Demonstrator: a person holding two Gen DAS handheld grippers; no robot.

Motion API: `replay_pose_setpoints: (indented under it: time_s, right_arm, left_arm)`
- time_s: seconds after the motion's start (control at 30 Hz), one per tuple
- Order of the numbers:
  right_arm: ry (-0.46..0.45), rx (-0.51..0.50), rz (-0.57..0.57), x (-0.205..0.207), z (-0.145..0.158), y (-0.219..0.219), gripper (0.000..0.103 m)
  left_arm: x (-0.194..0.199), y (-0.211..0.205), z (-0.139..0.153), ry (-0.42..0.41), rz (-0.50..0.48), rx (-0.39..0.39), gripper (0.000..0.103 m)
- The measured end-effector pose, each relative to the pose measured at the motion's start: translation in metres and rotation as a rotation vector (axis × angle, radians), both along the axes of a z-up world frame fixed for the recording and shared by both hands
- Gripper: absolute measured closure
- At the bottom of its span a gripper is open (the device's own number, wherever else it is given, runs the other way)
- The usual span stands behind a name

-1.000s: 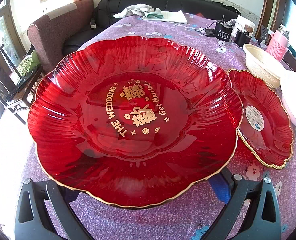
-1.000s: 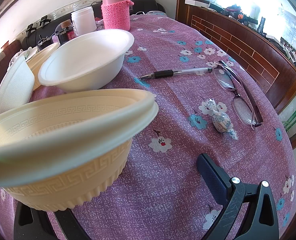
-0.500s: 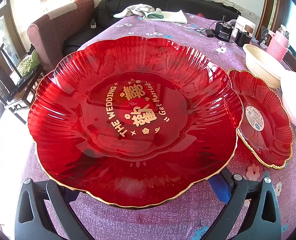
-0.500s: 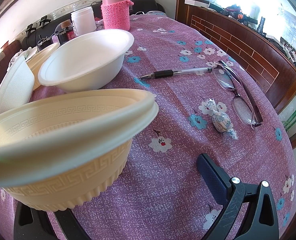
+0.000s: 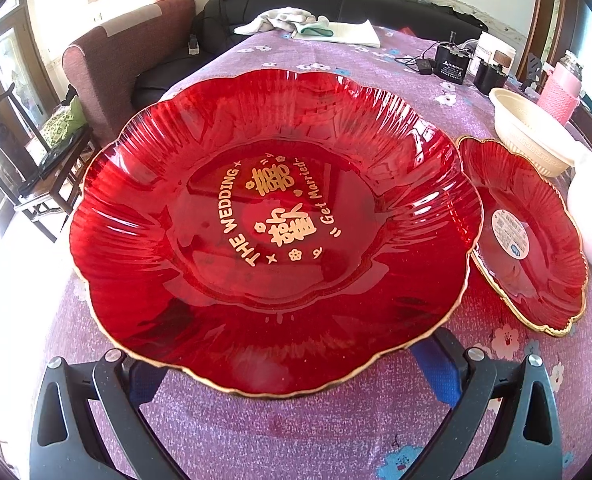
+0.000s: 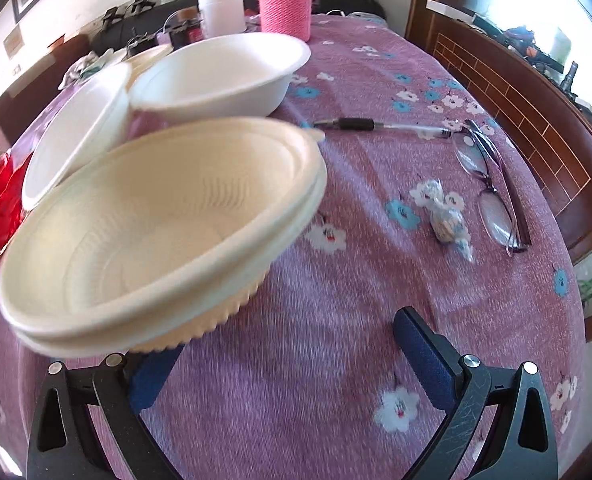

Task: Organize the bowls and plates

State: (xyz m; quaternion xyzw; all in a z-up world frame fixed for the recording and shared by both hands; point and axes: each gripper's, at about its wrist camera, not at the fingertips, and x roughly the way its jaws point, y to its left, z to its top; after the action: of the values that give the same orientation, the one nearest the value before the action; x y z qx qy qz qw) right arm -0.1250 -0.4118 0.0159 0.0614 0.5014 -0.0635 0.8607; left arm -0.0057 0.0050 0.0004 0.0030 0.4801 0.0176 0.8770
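The big red plate [image 5: 272, 216] looks like glossy, ribbed glass with a gilt rim, as does the smaller red plate [image 5: 523, 236]. The cream bowl [image 6: 156, 236] is matt plastic with a ridged wall; the white bowl [image 6: 224, 76] is smooth, dull foam. A rough woven cloth [image 6: 375, 300] covers the tabletop. The flask [image 6: 284, 4] wears knitted wool.

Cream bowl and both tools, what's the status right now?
Both tools open: left tool, right tool. Cream bowl tilted, blurred. White bowl just behind it.

Red plates [image 5: 272, 216] flat; cream bowl [image 6: 160, 232] tilted
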Motion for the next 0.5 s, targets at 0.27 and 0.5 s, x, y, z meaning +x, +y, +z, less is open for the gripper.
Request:
replay_pose_setpoints:
  time_s: [0.27, 0.5]
  right_arm:
    - [0.041, -0.048, 0.046, -0.022, 0.002, 0.000, 0.001]
    - [-0.007, -0.250, 0.086, -0.055, 0.030, 0.005, 0.000]
  left_arm:
    - [-0.016, -0.005, 0.003, 0.022, -0.027, 0.013, 0.000]
    - [-0.063, -0.018, 0.018, -0.106, -0.121, -0.027, 0.000]
